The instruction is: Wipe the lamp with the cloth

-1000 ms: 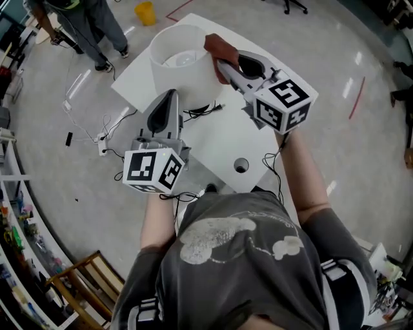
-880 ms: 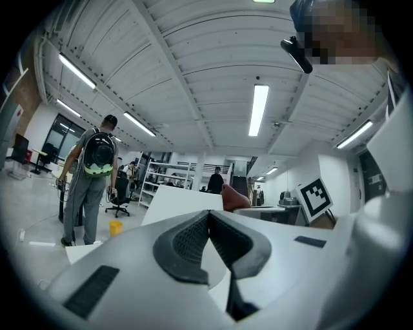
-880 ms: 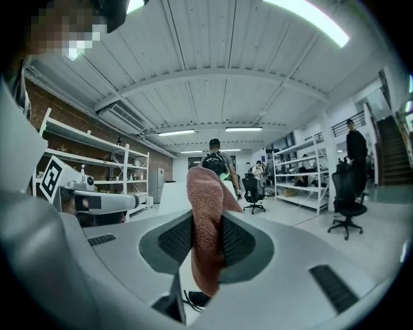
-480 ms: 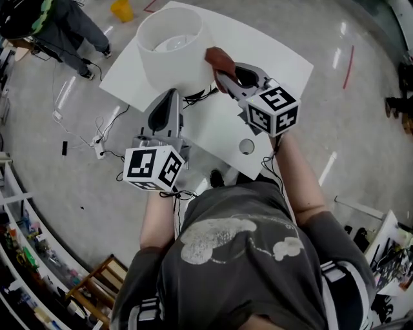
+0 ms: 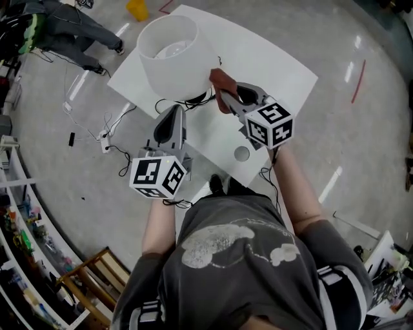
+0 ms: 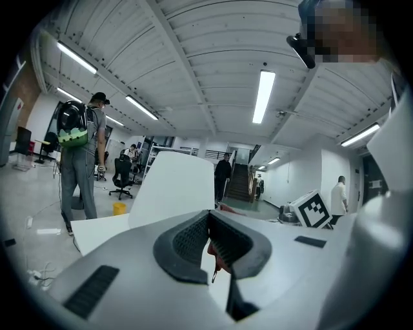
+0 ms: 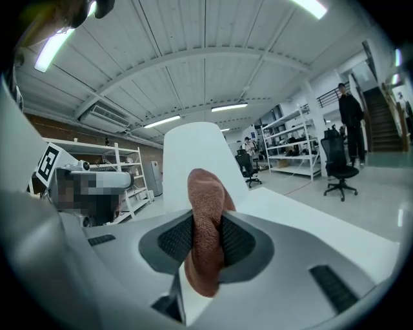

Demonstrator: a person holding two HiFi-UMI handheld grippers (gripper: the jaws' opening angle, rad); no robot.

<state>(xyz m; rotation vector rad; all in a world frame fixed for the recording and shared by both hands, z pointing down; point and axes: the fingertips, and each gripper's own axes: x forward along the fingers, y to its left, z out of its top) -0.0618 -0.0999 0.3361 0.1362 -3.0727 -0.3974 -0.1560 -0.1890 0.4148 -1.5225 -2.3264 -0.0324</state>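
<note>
A lamp with a white drum shade (image 5: pixel 173 55) stands on the white table (image 5: pixel 271 64). My right gripper (image 5: pixel 224 98) is shut on a brown cloth (image 5: pixel 221 80) that touches the shade's lower right side. In the right gripper view the cloth (image 7: pixel 206 225) sticks up between the jaws, with the shade (image 7: pixel 193 158) just behind. My left gripper (image 5: pixel 175 115) is shut and holds nothing, pointing at the lamp's foot from the near side. In the left gripper view its closed tips (image 6: pixel 208 218) face the shade (image 6: pixel 177 187).
A black power cable (image 5: pixel 193 102) runs round the lamp's foot. The table has a round hole (image 5: pixel 241 153) near its front edge. A person (image 5: pixel 71 26) and a yellow bucket (image 5: pixel 137 9) are on the floor beyond; cables (image 5: pixel 106 138) lie at the left.
The right gripper has drawn the cloth down the shade's right side, from the upper rim toward its lower edge. The left gripper has stayed shut in about the same place.
</note>
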